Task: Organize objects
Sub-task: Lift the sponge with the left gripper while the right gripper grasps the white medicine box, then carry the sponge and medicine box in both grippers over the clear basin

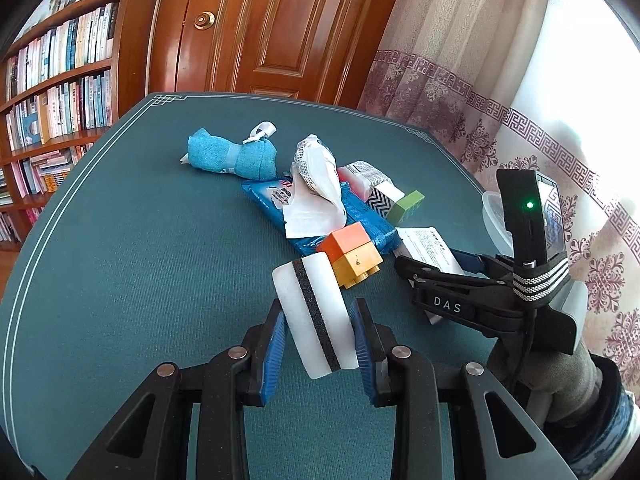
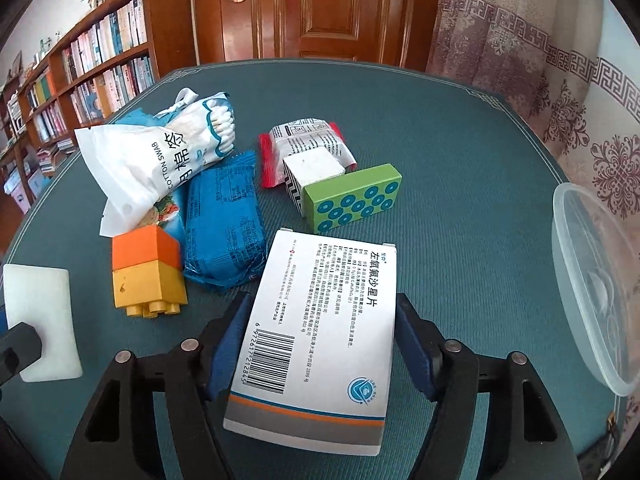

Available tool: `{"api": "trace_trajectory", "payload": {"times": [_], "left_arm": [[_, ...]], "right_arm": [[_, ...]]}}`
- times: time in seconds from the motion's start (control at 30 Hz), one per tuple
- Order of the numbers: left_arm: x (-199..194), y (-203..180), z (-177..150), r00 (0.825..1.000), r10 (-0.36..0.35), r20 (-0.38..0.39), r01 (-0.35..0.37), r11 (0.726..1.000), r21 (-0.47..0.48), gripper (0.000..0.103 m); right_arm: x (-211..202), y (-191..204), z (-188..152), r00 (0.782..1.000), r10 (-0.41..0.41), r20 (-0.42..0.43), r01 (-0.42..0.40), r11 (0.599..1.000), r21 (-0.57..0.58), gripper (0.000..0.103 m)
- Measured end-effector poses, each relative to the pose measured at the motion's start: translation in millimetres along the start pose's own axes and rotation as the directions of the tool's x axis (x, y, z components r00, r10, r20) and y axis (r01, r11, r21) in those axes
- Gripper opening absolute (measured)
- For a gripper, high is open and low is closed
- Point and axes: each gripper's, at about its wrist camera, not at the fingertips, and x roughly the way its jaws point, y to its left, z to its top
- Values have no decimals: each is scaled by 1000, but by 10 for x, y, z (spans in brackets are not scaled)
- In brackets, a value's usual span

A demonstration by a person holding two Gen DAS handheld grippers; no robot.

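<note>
My left gripper (image 1: 320,330) is shut on a white sponge block (image 1: 316,316) with a black stripe, held just above the teal table mat (image 1: 140,260); the block also shows in the right wrist view (image 2: 42,320). My right gripper (image 2: 320,336) is shut on a white medicine box (image 2: 320,332) with a barcode. It shows in the left wrist view (image 1: 436,280) at the right. Ahead lie an orange and yellow brick (image 2: 146,272), a blue packet (image 2: 224,224), a cotton swab bag (image 2: 160,160) and a green tile (image 2: 352,196).
A clear plastic container (image 2: 596,288) stands at the right edge of the table. A rolled blue cloth (image 1: 232,154) lies at the far side. A red-ended wrapper (image 2: 308,140) and a zigzag cube (image 2: 310,170) sit behind the green tile. Bookshelves, a door and curtains surround the table.
</note>
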Motion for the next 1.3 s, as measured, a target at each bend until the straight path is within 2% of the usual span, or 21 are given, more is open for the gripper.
{"api": "trace_trajectory", "payload": {"times": [0.33, 0.63, 0.93, 1.3], "left_arm": [[29, -199, 29, 1000, 1, -7, -1, 999, 37, 34], [111, -558, 129, 1000, -5, -12, 6, 994, 107, 34], [276, -1079, 292, 999, -44, -22, 48, 980, 193, 34], [565, -1753, 473, 992, -111, -51, 121, 948, 295, 34]], "right_arm": [[-228, -249, -186, 999, 44, 22, -45, 998, 43, 64], [-621, -717, -183, 995, 21, 98, -32, 993, 117, 64], [-894, -1524, -147, 985, -93, 144, 61, 975, 213, 64], [-877, -2492, -165, 949, -289, 128, 238, 919, 314, 64]]}}
